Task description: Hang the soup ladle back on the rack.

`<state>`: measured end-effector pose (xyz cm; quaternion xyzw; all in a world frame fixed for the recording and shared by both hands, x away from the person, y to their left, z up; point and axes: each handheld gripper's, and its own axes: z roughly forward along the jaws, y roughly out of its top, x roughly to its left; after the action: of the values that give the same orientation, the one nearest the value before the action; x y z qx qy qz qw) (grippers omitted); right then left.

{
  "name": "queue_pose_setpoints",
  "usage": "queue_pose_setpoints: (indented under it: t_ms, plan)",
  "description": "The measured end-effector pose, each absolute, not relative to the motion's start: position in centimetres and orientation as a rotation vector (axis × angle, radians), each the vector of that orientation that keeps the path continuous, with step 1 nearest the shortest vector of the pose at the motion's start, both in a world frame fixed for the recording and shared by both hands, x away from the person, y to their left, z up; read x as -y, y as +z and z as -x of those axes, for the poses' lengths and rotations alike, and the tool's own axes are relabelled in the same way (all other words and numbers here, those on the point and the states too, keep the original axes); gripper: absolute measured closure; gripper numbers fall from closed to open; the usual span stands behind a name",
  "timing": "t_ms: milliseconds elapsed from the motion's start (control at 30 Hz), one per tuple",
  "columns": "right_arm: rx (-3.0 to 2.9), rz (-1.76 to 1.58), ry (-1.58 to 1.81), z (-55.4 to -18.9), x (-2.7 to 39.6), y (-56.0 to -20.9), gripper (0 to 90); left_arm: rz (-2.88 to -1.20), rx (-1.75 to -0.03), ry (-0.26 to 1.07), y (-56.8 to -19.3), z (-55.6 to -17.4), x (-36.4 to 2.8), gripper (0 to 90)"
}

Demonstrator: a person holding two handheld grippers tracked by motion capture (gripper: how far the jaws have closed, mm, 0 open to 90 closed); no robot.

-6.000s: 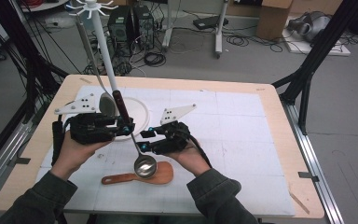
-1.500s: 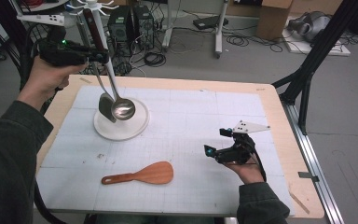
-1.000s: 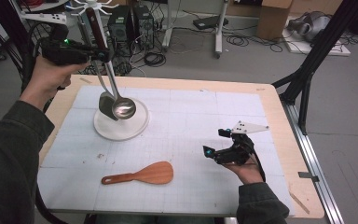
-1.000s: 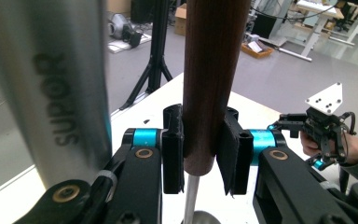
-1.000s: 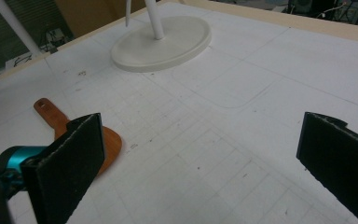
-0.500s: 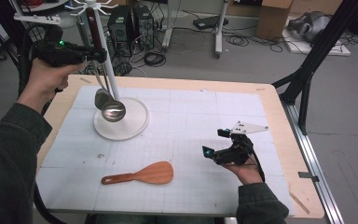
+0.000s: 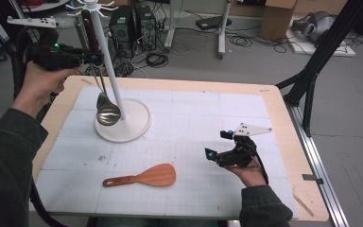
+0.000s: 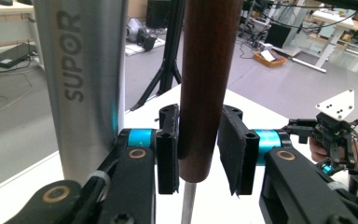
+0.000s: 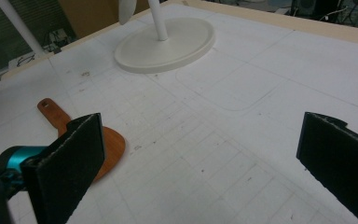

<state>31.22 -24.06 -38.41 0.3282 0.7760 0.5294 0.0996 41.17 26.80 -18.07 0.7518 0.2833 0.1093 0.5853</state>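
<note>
Table (image 7: 283, 118): white gridded mat on a wooden top.

Utensil stand (image 7: 137, 124): round white base at 10 o'clock on the mat, thin post straight up, hooks at the top.

Ladle (image 7: 108, 113): hanging beside the post, bowl just above the base, dark wooden handle (image 8: 205, 84) upright. A steel handle (image 8: 86, 79) hanging just beside it, at its 9 o'clock in the left gripper view.

Spatula (image 7: 146, 176): wooden, flat on the mat at 6 o'clock, well apart from the stand, untouched.

Left gripper (image 7: 97, 57): up by the hooks, level, jaws either side of the wooden handle. Jaws just been opening, now narrowly parted; pads (image 8: 230, 149) close against the wood but seemingly no longer clamping. Cannot tell whether the handle's end sits fully on a hook.

Right gripper (image 7: 212, 153): low over the mat at 4 o'clock, jaws wide, nothing between them; spatula ahead of it in the right gripper view.

Step in hand, by judgement: letting go of the hung ladle. Next move calls for opening a little more, backing straight off without nudging the handle, then going for the spatula.
</note>
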Motion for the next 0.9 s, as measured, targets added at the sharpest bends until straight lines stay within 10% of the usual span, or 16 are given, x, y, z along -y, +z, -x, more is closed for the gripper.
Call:
queue_pose_setpoints:
  t_ms: [900]
  plan:
    - [-2.293,-0.970,1.564,-31.2,24.1,-38.3,0.5,-1.764,-0.668,0.302,-18.0,-39.6,-28.2,68.8]
